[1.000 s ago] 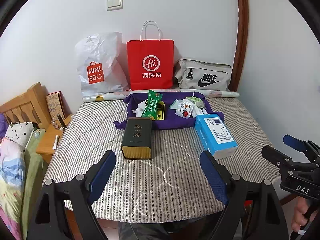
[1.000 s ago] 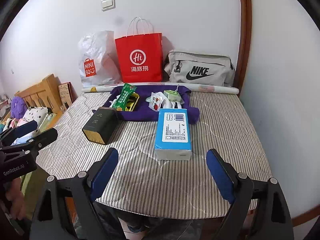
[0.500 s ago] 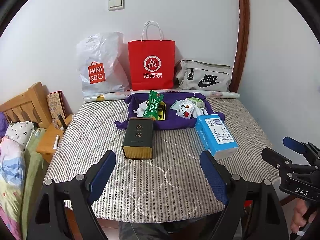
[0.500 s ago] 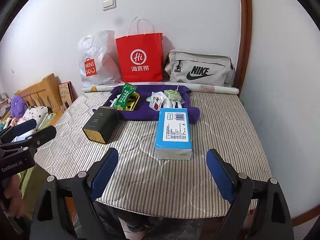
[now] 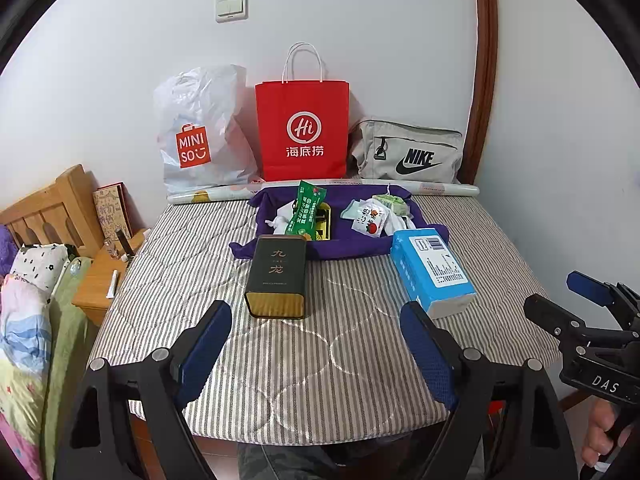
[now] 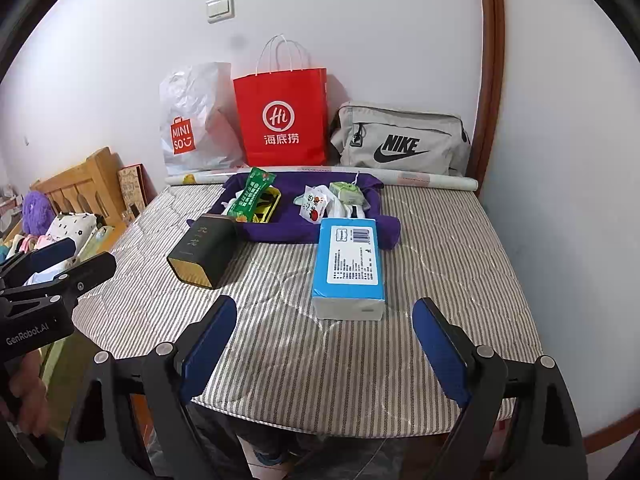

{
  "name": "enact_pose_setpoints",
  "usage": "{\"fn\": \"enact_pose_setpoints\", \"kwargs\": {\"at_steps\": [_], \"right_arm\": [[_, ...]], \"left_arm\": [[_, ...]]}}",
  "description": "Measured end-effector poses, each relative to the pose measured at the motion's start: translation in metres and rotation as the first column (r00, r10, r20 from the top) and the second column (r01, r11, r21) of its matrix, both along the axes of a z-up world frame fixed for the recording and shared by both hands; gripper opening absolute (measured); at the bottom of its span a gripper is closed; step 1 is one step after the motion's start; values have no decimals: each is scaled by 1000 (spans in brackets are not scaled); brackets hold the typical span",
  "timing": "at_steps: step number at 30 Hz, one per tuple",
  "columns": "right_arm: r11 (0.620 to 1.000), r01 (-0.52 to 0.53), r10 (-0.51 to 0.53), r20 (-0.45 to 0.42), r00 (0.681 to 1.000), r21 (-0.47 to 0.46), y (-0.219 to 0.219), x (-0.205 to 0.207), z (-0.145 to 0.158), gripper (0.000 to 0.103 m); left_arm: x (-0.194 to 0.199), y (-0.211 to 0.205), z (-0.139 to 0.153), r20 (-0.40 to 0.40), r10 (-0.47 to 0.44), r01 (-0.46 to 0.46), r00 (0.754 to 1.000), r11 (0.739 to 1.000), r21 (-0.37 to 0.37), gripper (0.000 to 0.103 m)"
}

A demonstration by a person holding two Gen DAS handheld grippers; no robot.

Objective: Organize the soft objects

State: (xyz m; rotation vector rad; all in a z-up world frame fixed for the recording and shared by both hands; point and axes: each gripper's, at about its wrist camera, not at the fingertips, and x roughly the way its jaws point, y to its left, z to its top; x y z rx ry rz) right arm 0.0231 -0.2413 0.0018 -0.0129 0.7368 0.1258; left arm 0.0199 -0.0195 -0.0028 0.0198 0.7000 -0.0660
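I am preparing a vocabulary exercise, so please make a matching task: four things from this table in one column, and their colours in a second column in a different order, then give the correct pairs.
Things:
1. paper bag
2. tissue pack
3. cloth under the snacks
4. tea tin

Colours:
A. purple
B. dark with a gold end
C. red
D. blue and white

Pairs: 1-C, 2-D, 3-A, 4-B.
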Motion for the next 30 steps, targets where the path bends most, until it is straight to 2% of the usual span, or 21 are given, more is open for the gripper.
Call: {"fn": "enact_pose_setpoints", "kwargs": {"at_steps": [30], "right_arm": [[1000,-11,11,-1,1000,-3,5,-1,0,89]], "left_arm": [[0,1,-1,7,3,-3,1000,1000,6,85]]}}
